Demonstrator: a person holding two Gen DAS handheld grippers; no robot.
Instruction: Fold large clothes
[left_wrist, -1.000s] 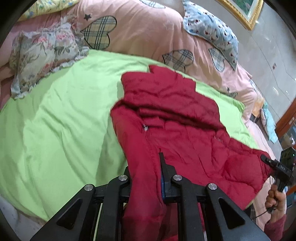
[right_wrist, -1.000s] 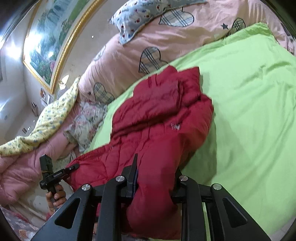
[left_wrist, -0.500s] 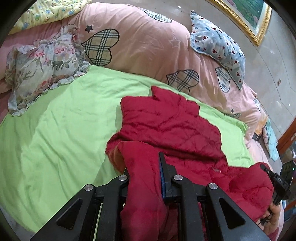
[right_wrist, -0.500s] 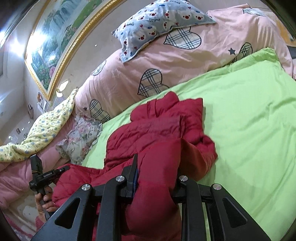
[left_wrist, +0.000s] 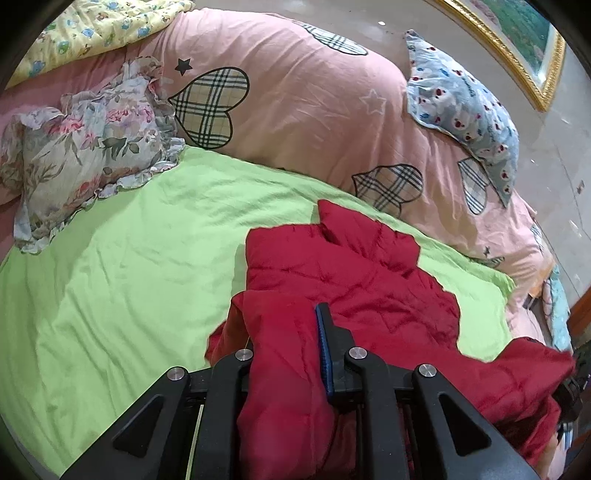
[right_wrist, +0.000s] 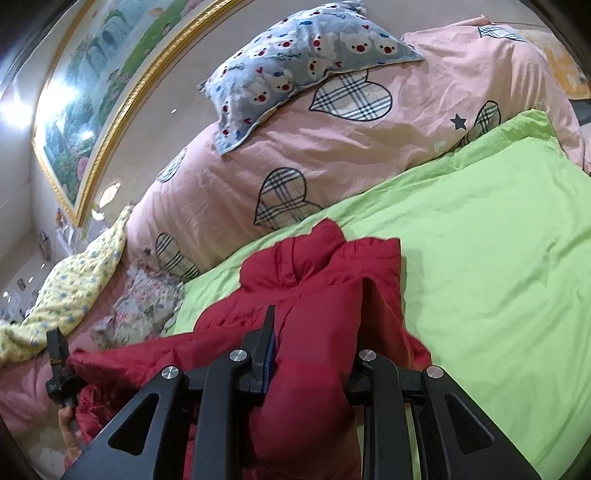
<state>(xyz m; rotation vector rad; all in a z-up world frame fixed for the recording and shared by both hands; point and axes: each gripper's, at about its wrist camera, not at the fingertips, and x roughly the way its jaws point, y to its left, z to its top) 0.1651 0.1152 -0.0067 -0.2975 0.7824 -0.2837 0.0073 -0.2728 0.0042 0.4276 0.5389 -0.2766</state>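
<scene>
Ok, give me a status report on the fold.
Left gripper and right gripper both clamped on the red jacket. Near hem lifted, far half flat on the green sheet. Nothing in the way.

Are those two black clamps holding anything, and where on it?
Yes. The left tool and the right tool each pinch the near edge of the red padded jacket, one at each end.

Legible text: none. Blue bear-print pillow (right_wrist: 306, 55), far beyond right tongs (right_wrist: 314, 343), up-left: small dark script betw. the bears, too small/blurred to read. Same pillow (left_wrist: 465, 110), far ahead-right of left tongs (left_wrist: 286, 343): faint script, unreadable. No nos., brands or signs readable.
</scene>
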